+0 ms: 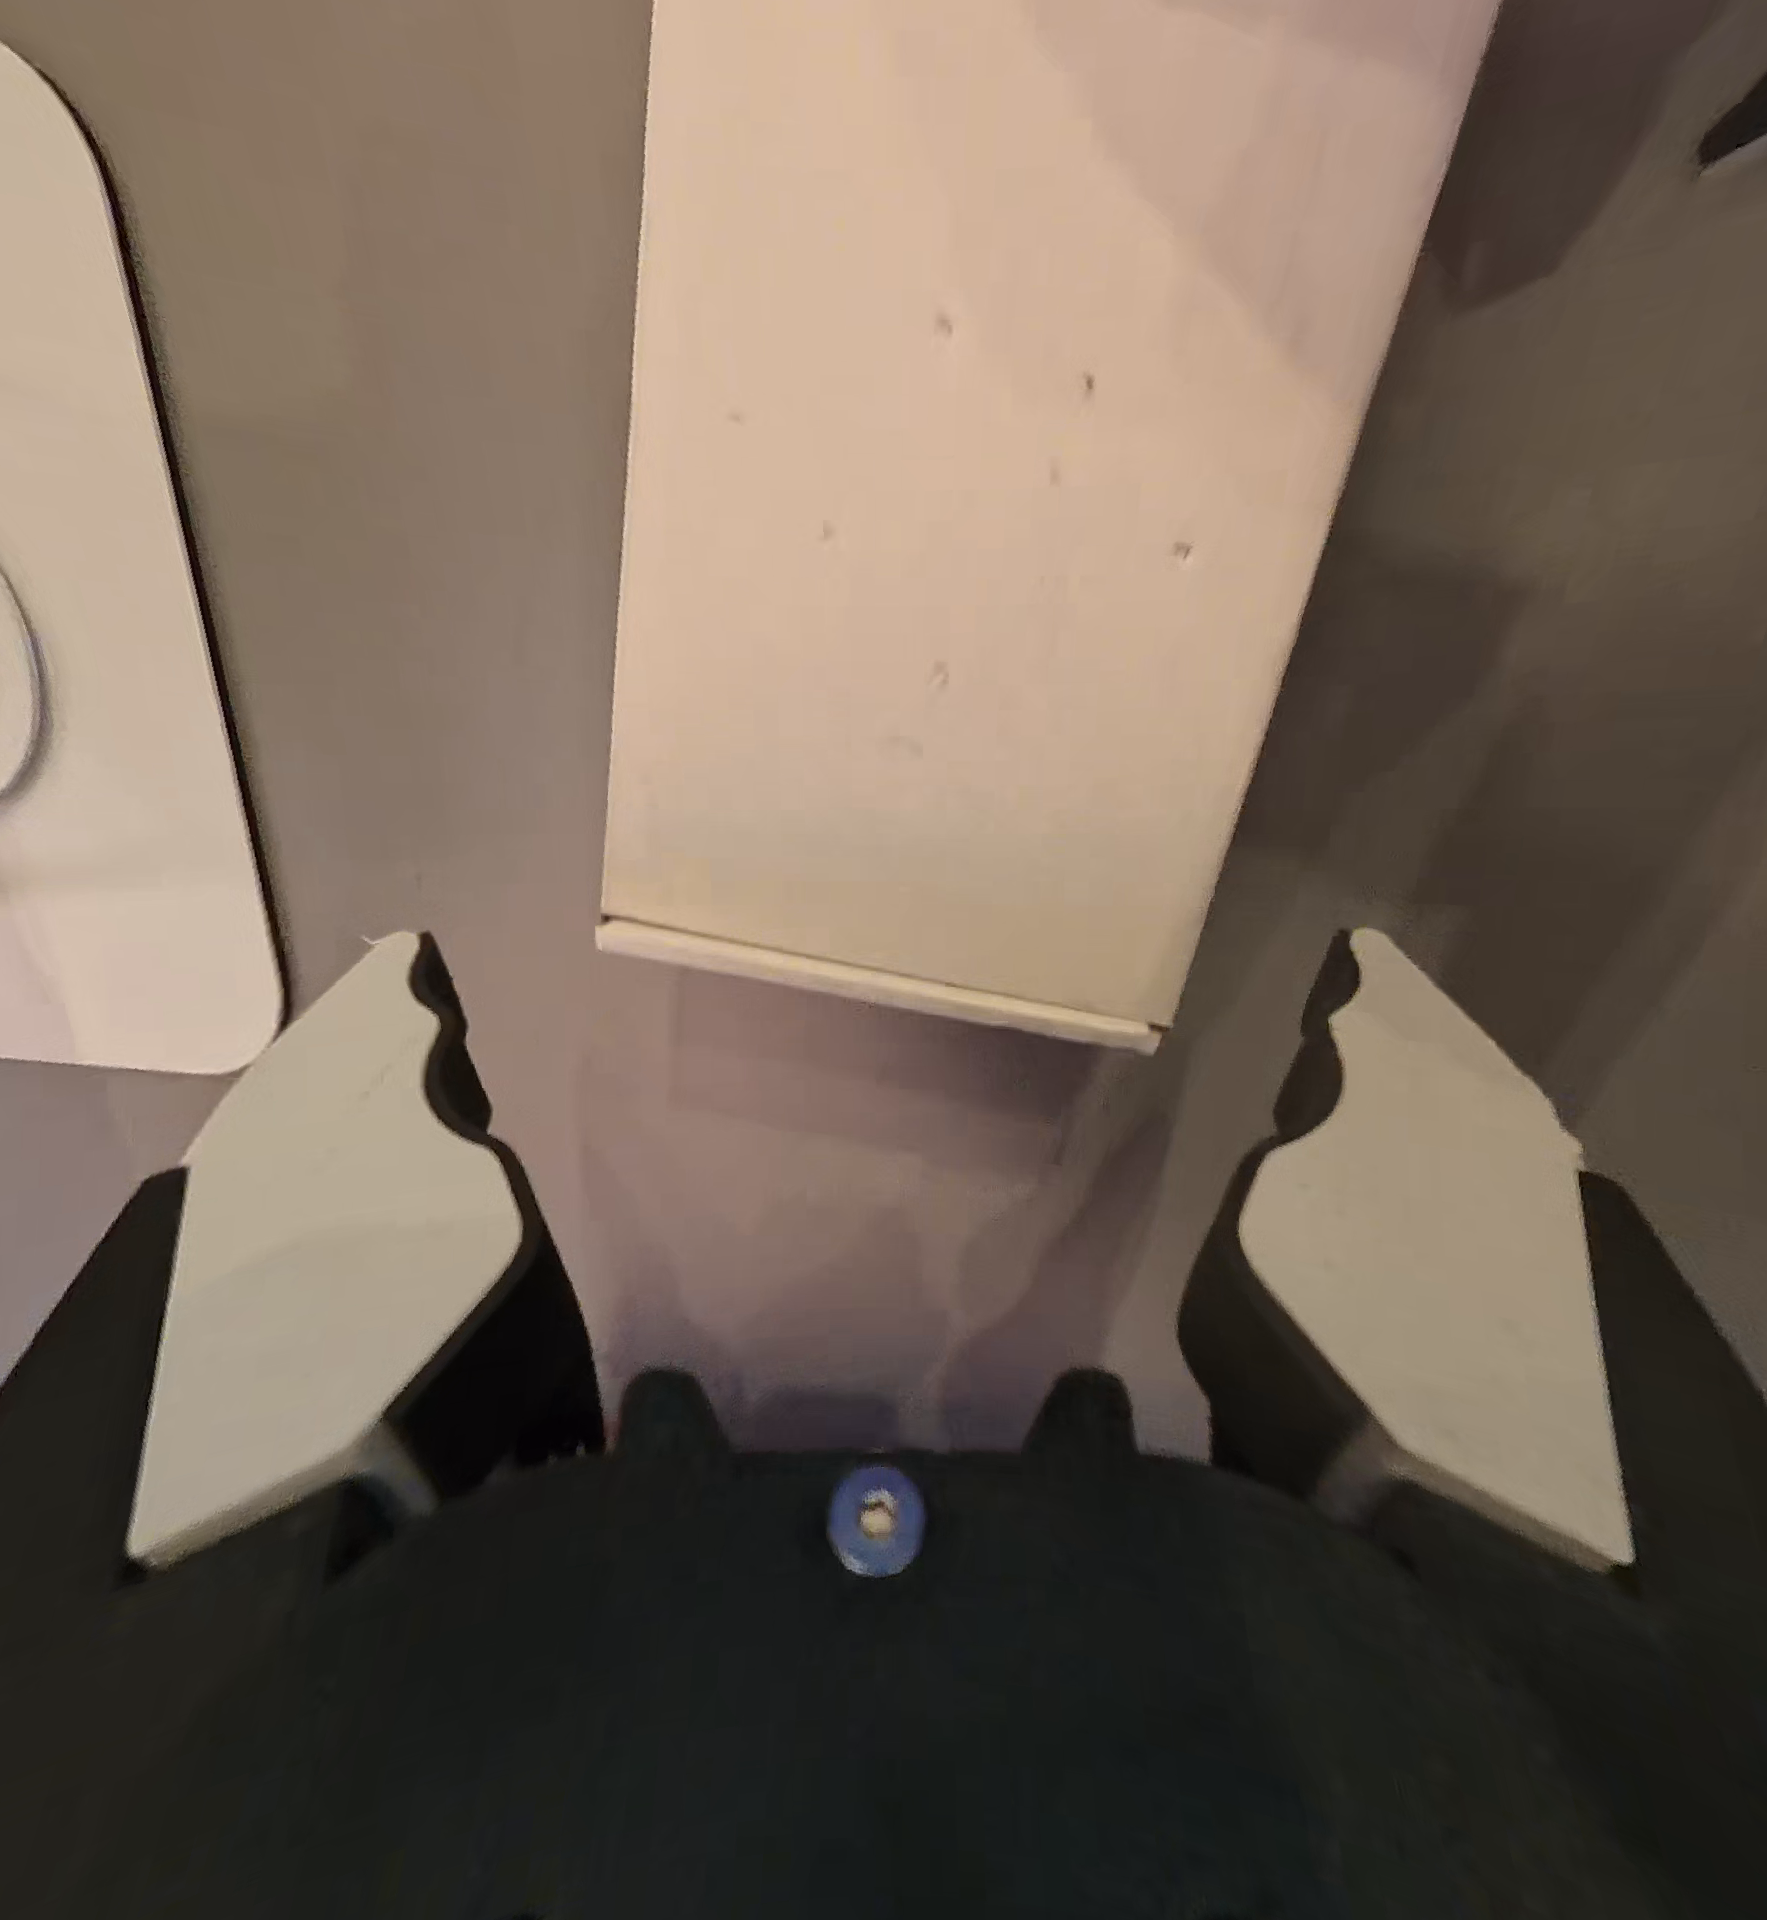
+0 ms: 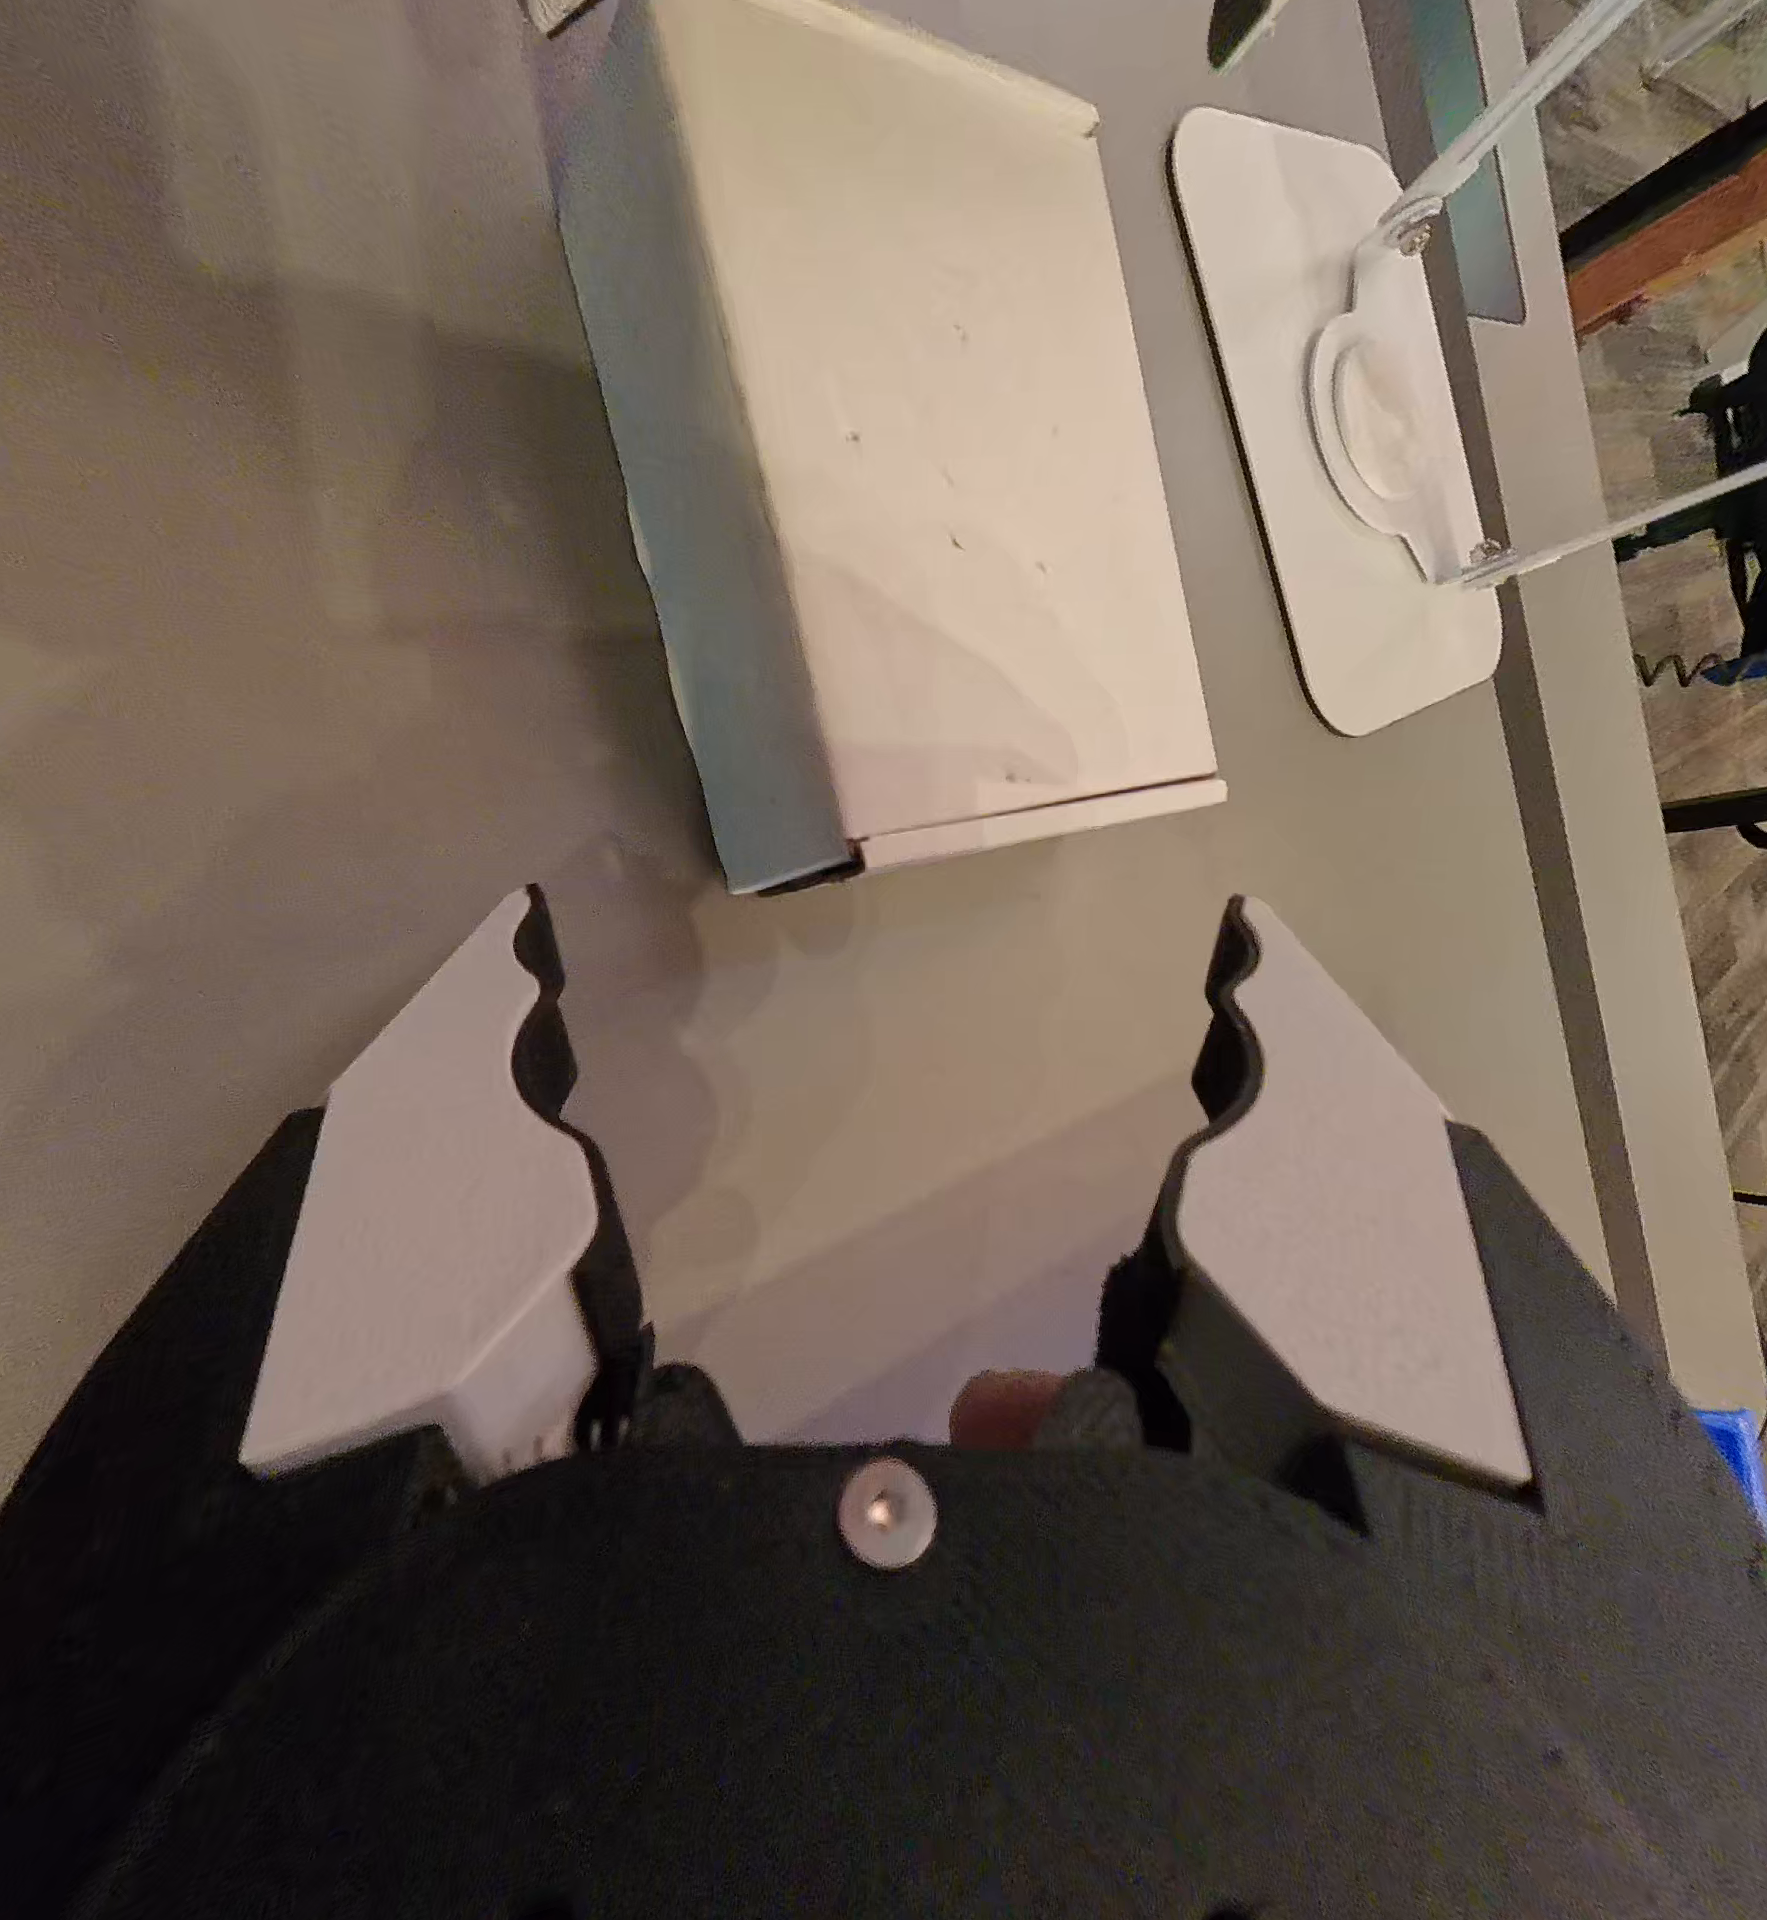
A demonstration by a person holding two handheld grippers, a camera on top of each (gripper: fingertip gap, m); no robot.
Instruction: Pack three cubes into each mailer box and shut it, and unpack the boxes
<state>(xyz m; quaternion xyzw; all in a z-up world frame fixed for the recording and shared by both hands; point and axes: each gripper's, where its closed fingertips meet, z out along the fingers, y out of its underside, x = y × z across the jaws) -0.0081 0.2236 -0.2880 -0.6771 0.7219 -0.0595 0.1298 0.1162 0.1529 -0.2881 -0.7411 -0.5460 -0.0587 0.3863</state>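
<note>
On the far left of the left wrist view lies a flat white pad point(image 1: 58, 582) with round corners and a raised round bump on it, resting on the grey tabletop point(image 1: 422, 520). It looks like a base for something, and it sits off to the side, likely so that it stays out of the way. Next to it, in the middle, is the white mailer box point(image 1: 941, 540). Its lid is down flat, so the box is shut, and no cubes can be seen anywhere. It lies long-ways, with its short front edge pointing at the left gripper point(image 1: 879, 966). That gripper has its two fingers spread wide apart and holds nothing. It hangs just short of the box's near edge without touching it, probably so it can reach in and work on that front edge. The picture is a bit blurry. In the right wrist view the same white box point(image 2: 962, 488) shows its blue-grey side wall on the left and its white lid on top, with the front flap edge nearest the right gripper point(image 2: 879, 925). This gripper is also spread open and empty, close to the box's near corner but not touching it. Both grippers sit near the same end, which may be where the lid opens. To the right of the box is the white pad point(image 2: 1263, 416) again, with clear plastic arms point(image 2: 1481, 114) fixed to it, near the tabletop's right edge.
</note>
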